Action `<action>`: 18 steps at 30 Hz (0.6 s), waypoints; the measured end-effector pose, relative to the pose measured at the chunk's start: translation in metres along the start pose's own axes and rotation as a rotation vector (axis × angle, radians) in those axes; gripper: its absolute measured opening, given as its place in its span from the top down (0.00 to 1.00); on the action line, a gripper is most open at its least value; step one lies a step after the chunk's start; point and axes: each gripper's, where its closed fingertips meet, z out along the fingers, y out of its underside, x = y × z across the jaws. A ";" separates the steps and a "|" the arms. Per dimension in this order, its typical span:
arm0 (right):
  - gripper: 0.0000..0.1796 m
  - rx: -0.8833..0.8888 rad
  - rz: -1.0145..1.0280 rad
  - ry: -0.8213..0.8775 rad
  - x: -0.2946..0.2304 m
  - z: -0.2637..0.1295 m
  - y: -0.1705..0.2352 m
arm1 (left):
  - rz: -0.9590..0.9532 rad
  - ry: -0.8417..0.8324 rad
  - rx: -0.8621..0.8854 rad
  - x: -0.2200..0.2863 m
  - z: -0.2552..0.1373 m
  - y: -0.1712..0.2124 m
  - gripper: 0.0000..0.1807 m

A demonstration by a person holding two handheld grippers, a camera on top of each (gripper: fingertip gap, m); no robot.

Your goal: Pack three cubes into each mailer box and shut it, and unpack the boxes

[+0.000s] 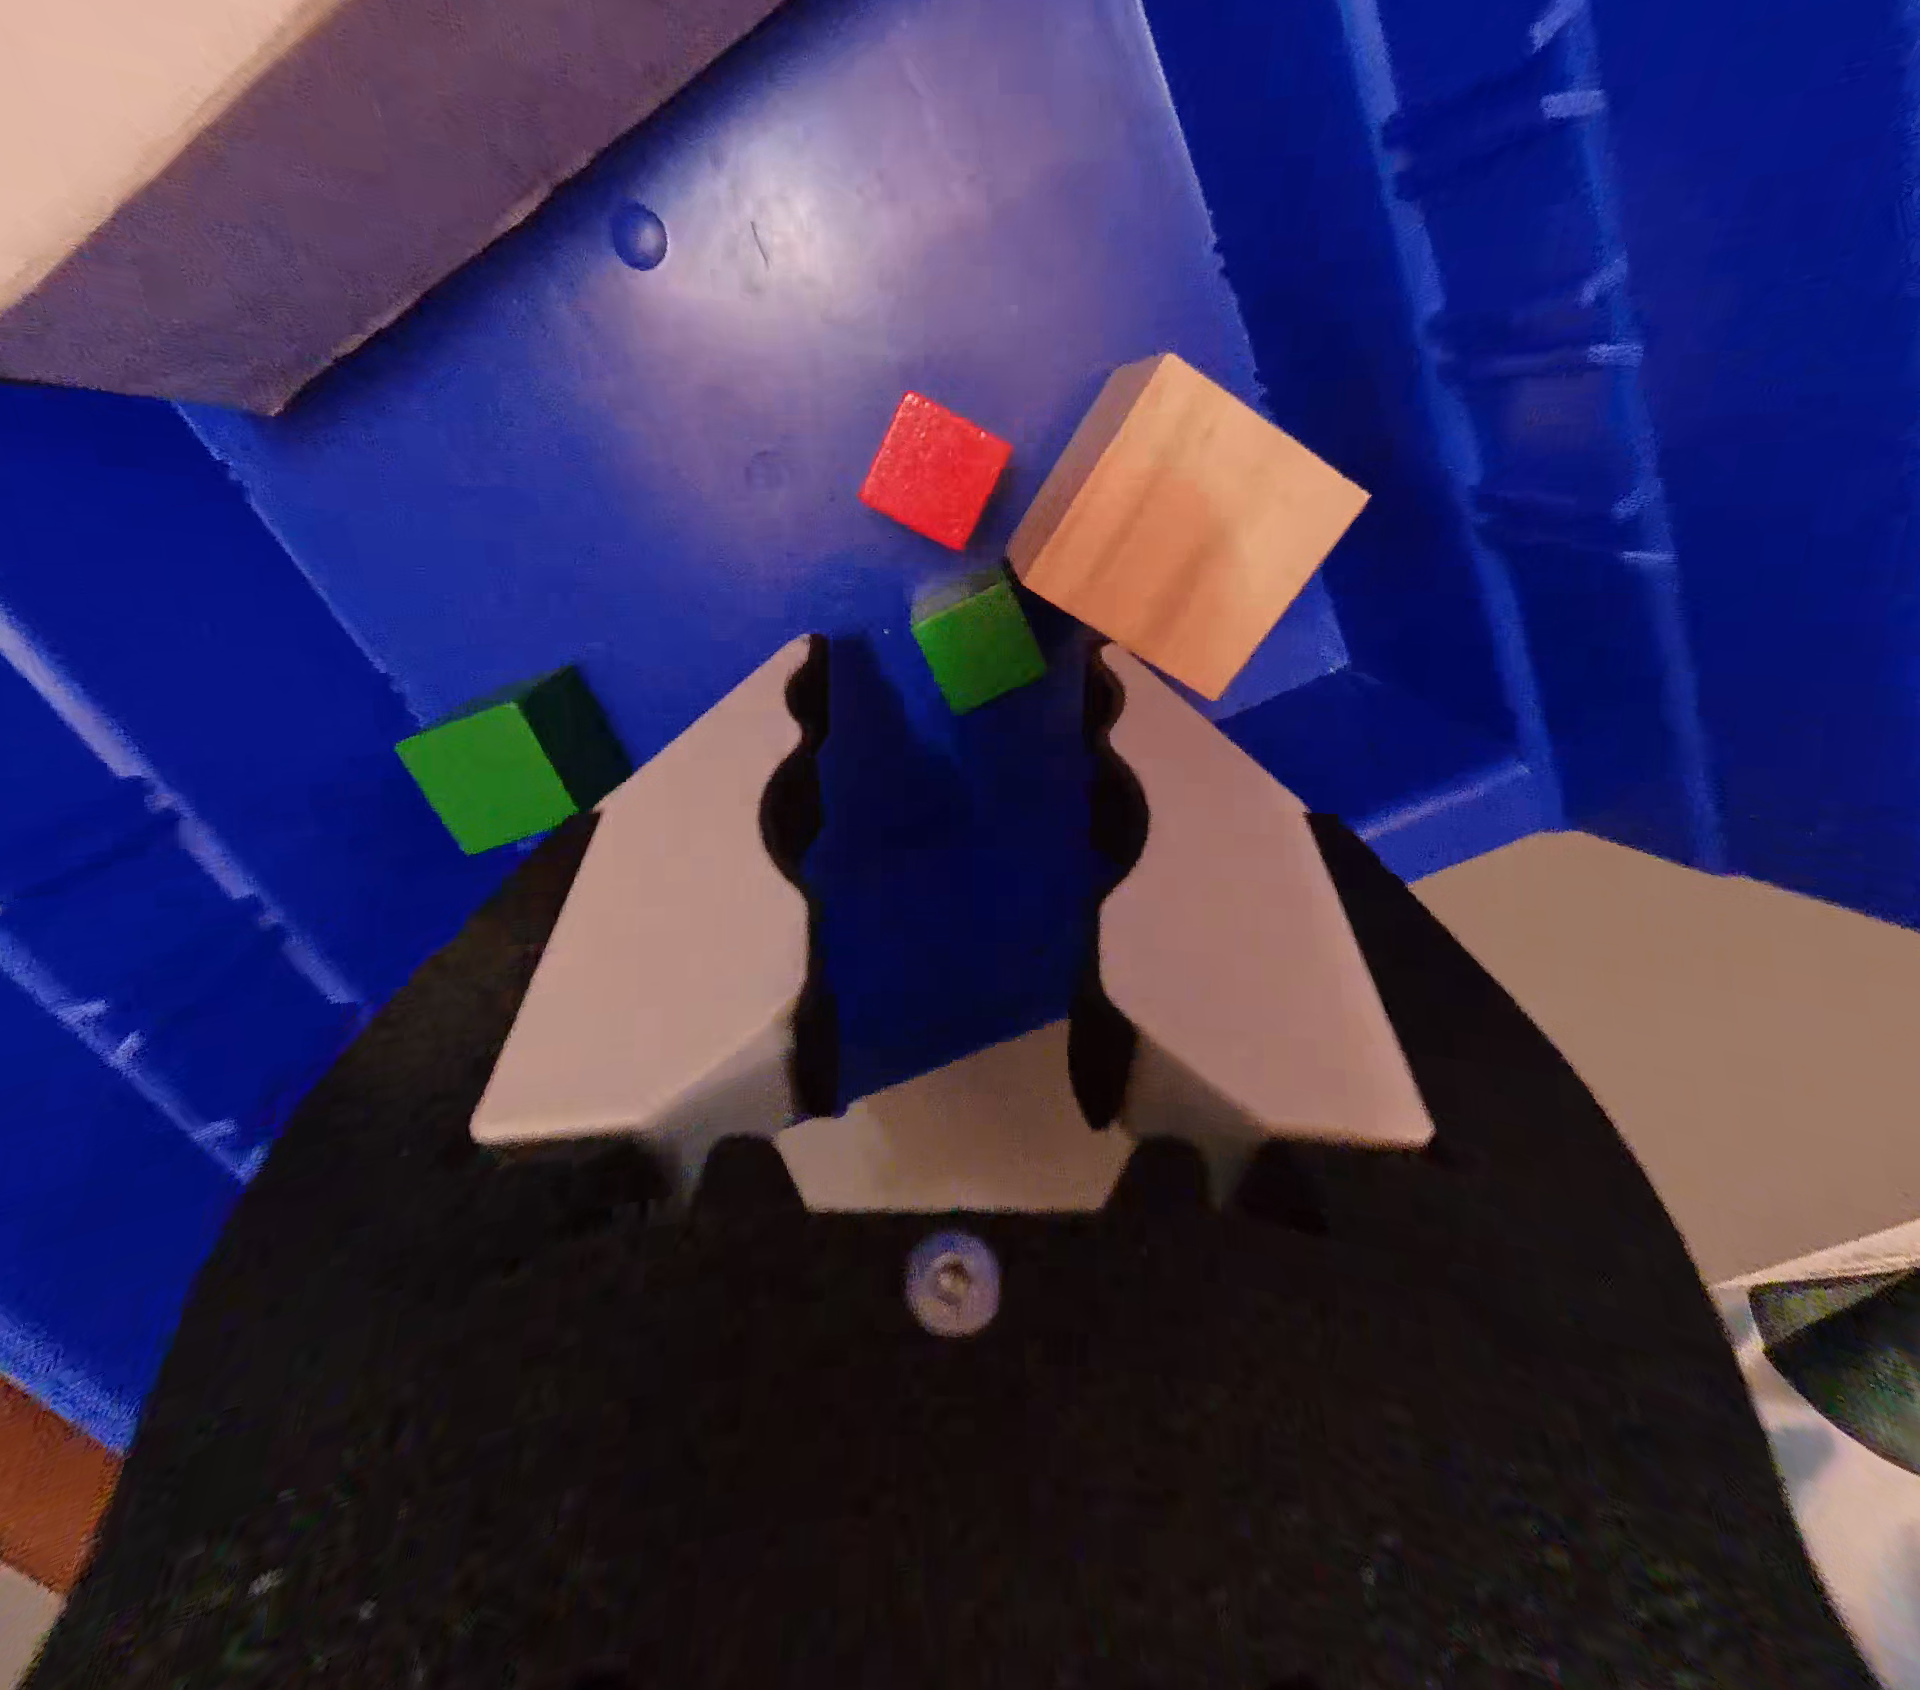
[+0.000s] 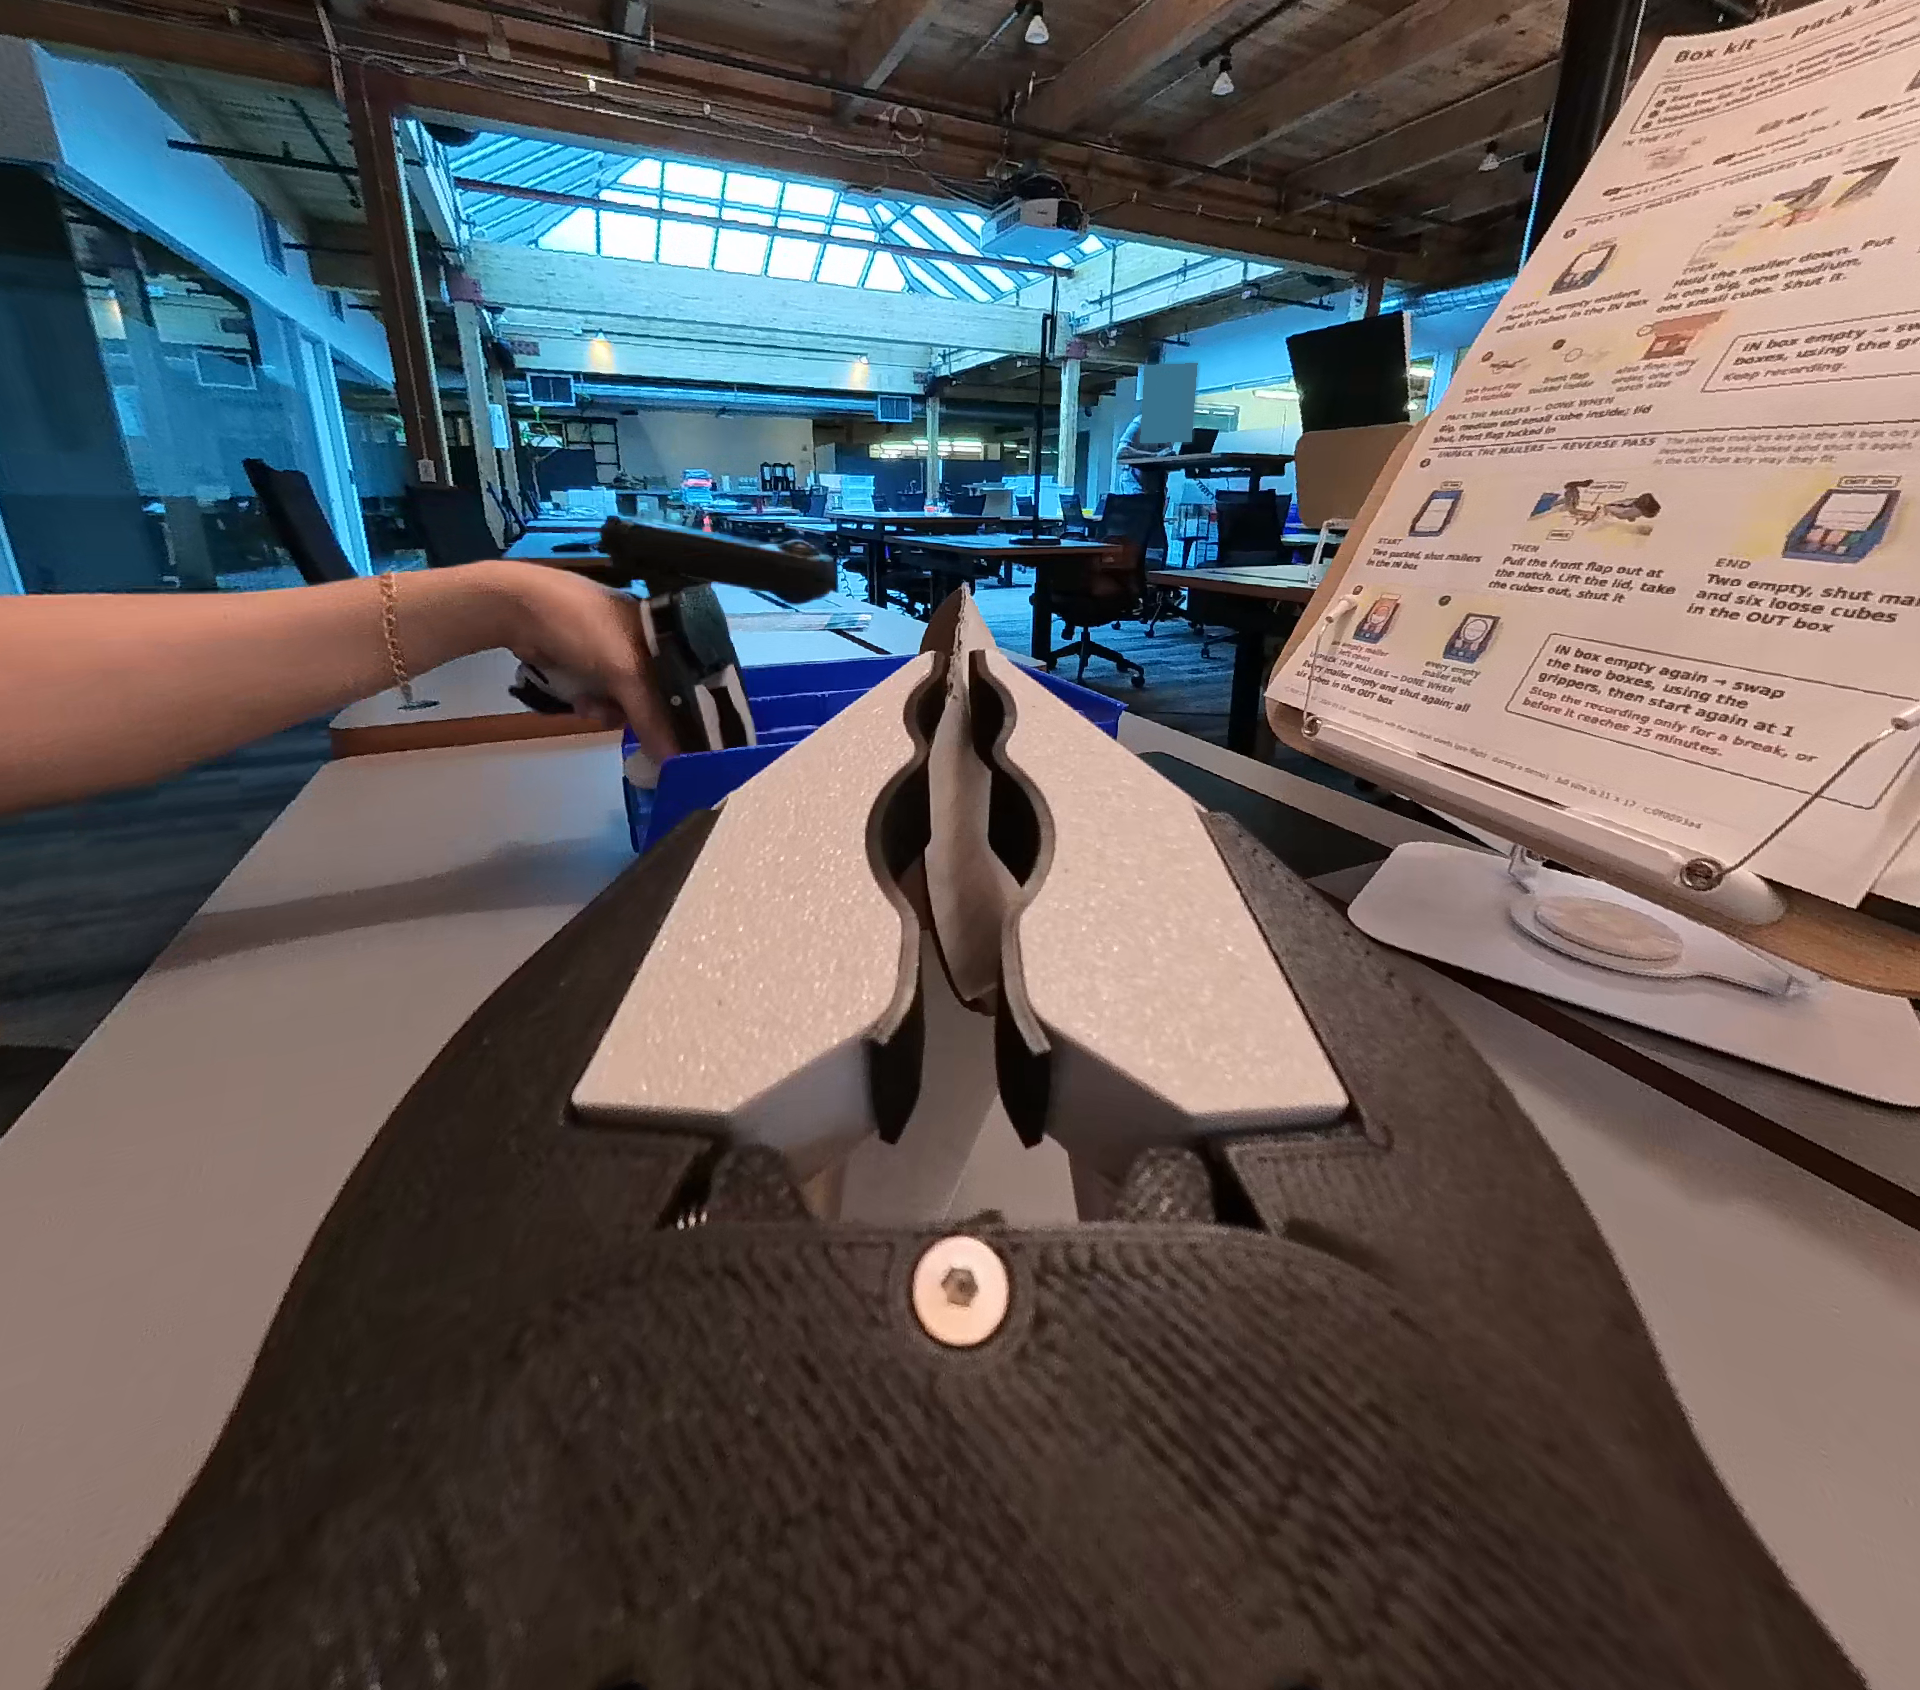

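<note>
A blue plastic bin (image 1: pixel 852 206) fills the left wrist view, its ribbed walls rising on both sides. A pale mailer box (image 1: pixel 312 82) leans into the bin at upper left. On the bin floor lie four cubes: a large plain wooden cube (image 1: pixel 1184 523), a medium green cube (image 1: pixel 499 767) well apart from it at lower left, and a small red cube (image 1: pixel 935 468) and a small green cube (image 1: pixel 977 643) just beside the wooden one. The left gripper (image 1: pixel 951 653) hangs over the bin with its jaws spread and nothing between them, the small green cube near its right fingertip.

In the right wrist view, the right gripper (image 2: pixel 961 664) is clenched on a thin pale cardboard flap (image 2: pixel 961 892), pinched edge-on between its grey fingers (image 2: pixel 790 892) above a white table (image 2: pixel 343 871). Beyond it a hand (image 2: pixel 582 643) wearing a chain bracelet (image 2: pixel 391 627) holds the other black gripper down into the blue bin. At right, an illustrated printed instruction sheet (image 2: pixel 1662 497) rests on a wooden stand (image 2: pixel 1829 944); no brand marks show on the cubes, bin or box.
</note>
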 end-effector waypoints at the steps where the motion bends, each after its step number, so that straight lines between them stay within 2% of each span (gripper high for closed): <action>1: 0.99 0.000 -0.002 0.001 0.000 0.000 0.000 | -0.016 -0.005 -0.012 -0.001 0.003 0.000 0.77; 3: 0.99 0.000 -0.001 -0.001 0.000 0.000 0.000 | -0.052 -0.023 0.005 -0.006 0.007 -0.005 0.88; 7: 0.99 0.002 -0.001 0.003 0.001 -0.001 0.000 | -0.051 -0.124 0.049 -0.017 -0.010 -0.010 0.88; 10: 0.99 0.000 -0.003 0.003 0.001 -0.001 0.000 | -0.013 -0.226 0.182 -0.012 -0.053 -0.024 0.89; 12: 0.99 0.002 -0.001 0.005 0.001 0.000 0.001 | 0.058 -0.177 0.356 0.026 -0.090 -0.044 0.89; 15: 0.99 0.000 -0.005 0.006 0.001 0.000 0.001 | 0.227 0.098 0.568 0.128 -0.127 -0.063 0.89; 18: 0.99 -0.003 -0.011 0.003 -0.001 0.000 0.000 | 0.363 0.177 0.591 0.199 -0.113 -0.066 0.89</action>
